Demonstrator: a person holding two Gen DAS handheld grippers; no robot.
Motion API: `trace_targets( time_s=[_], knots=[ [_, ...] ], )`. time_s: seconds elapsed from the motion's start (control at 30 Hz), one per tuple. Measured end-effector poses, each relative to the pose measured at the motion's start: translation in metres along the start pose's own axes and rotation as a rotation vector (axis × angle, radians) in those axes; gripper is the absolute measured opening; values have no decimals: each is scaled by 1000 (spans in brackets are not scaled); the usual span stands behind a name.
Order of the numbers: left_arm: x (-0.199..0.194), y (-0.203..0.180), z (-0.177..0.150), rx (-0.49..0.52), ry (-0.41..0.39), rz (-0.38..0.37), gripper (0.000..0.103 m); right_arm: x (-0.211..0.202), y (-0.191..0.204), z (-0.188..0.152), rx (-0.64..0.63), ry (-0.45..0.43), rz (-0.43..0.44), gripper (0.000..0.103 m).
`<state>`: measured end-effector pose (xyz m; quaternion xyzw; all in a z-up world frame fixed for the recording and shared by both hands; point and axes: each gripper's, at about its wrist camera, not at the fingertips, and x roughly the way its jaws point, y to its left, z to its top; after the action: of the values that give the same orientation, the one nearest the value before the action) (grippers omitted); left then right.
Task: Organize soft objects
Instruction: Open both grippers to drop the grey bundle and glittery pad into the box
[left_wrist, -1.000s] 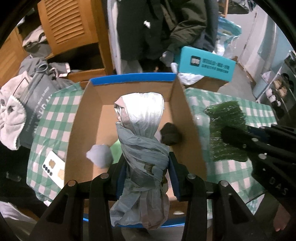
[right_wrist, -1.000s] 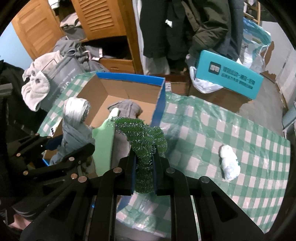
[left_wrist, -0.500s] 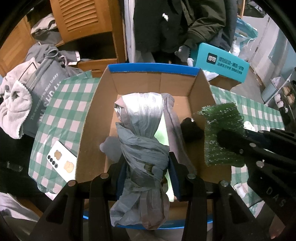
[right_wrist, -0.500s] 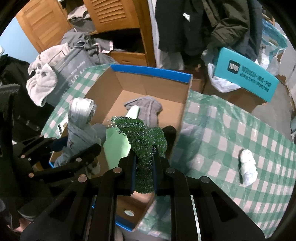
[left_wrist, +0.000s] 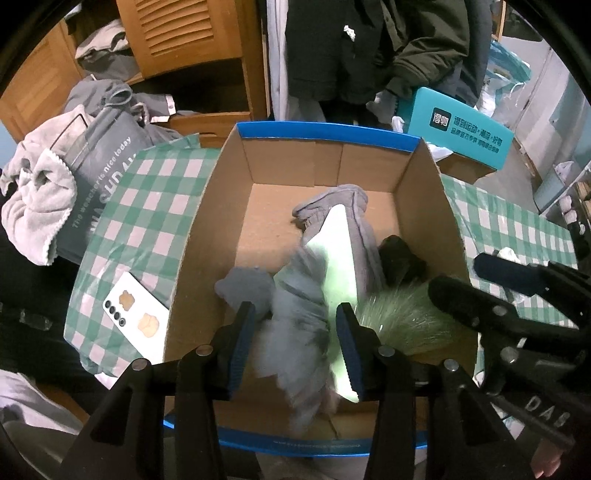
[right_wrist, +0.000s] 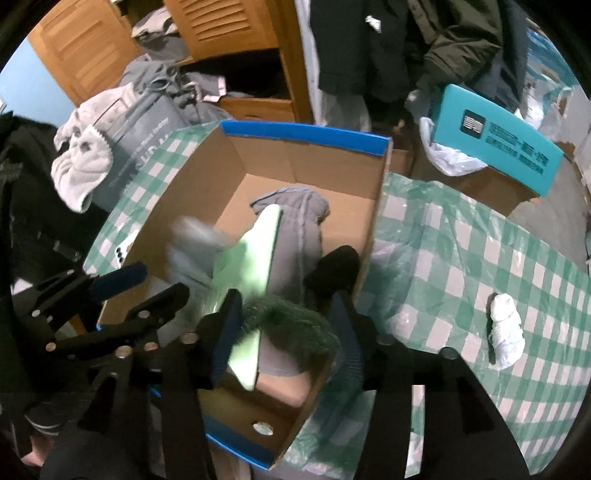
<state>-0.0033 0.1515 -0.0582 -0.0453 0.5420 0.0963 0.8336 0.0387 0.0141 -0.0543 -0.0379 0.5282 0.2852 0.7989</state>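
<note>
Just then we held both grippers over the cardboard box: left gripper opening around the blurred grey bundle, right gripper opening, green scourer loose between.

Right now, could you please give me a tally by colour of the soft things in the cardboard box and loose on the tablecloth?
Grey: 3, the glove, the pom-pom and the blurred bag bundle
Green: 2, the pale foam sheet and the scouring pad
Black: 1, the dark lump
White: 1, the wad on the tablecloth
Total: 7
</note>
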Motion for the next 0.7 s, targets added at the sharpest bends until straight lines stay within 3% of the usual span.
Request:
trace_targets(
  time_s=[0.1,0.7],
  knots=[
    [0,-2,0,6,-3,7,56,-4,-7,0,20,-7,-12,56],
    [-11,-51,-4,133,-13,-22,58,-32,-63,-27,106,-31,-75,57]
  ],
)
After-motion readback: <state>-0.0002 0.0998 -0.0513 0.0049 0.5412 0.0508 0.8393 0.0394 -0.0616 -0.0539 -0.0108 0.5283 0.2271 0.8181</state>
